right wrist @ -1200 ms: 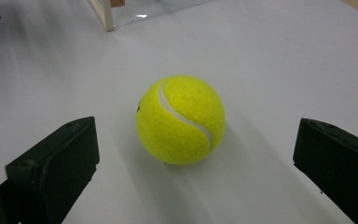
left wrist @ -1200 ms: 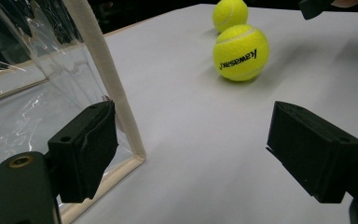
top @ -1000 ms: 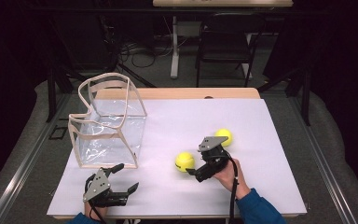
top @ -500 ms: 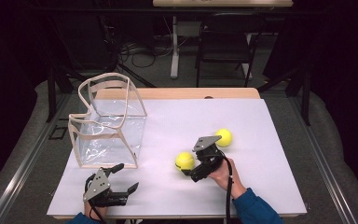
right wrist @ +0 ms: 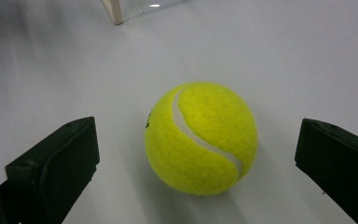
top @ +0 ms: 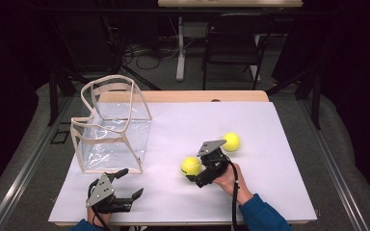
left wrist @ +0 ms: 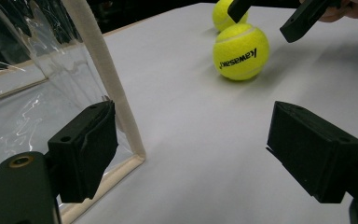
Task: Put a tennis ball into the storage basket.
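A white table (top: 279,125) spreads across the scene, its near edge cut off at the bottom of the high view, where the person's forearms enter only in part. On its left side stands a clear plastic bag (top: 113,127) with a cream fabric trim, upright and open at the top; its transparent walls are hard to read against the glare, and whatever lies inside cannot be made out. The right gripper (top: 198,172), held near the table's centre, has its jaws spread wide on either side of a tennis ball (top: 191,165), neither jaw touching it; in the right gripper view the ball (right wrist: 200,137) sits on the table between them, fuzzy yellow-green with a curved white seam. Dark lettering on the ball's side shows in the left gripper view, where the right gripper's jaw tips are cut off by the top edge. The left gripper (top: 127,185) rests near the front-left corner, just near of the bag, jaws apart and holding nothing. A second tennis ball (top: 231,141) lies farther right, partly hidden in the left gripper view.
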Motion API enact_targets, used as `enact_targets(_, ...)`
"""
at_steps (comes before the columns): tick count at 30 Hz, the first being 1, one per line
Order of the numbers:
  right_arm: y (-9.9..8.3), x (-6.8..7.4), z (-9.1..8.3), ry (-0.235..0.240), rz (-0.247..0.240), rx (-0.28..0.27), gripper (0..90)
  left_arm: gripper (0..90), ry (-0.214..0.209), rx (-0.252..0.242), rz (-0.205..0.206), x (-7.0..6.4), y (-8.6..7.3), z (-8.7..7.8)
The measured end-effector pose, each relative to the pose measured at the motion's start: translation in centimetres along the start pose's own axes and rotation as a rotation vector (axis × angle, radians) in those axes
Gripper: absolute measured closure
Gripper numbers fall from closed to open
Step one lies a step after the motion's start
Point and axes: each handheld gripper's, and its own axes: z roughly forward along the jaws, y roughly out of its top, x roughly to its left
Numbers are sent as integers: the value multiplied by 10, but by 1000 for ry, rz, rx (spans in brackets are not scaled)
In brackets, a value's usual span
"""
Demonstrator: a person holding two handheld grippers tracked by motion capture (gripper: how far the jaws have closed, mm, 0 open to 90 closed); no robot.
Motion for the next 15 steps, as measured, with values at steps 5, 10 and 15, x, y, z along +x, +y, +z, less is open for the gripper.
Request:
enact_targets(5,0,-1,9,2,5,18,0,158,2,-1,-1,0,0,0)
enact_targets(10,1,0,16,0,10,24,0,158,1,0,4,-1,0,0)
enact_targets(15,1,0,22,-6,19,31,0,158,-1,-1,-1,0,-1,1)
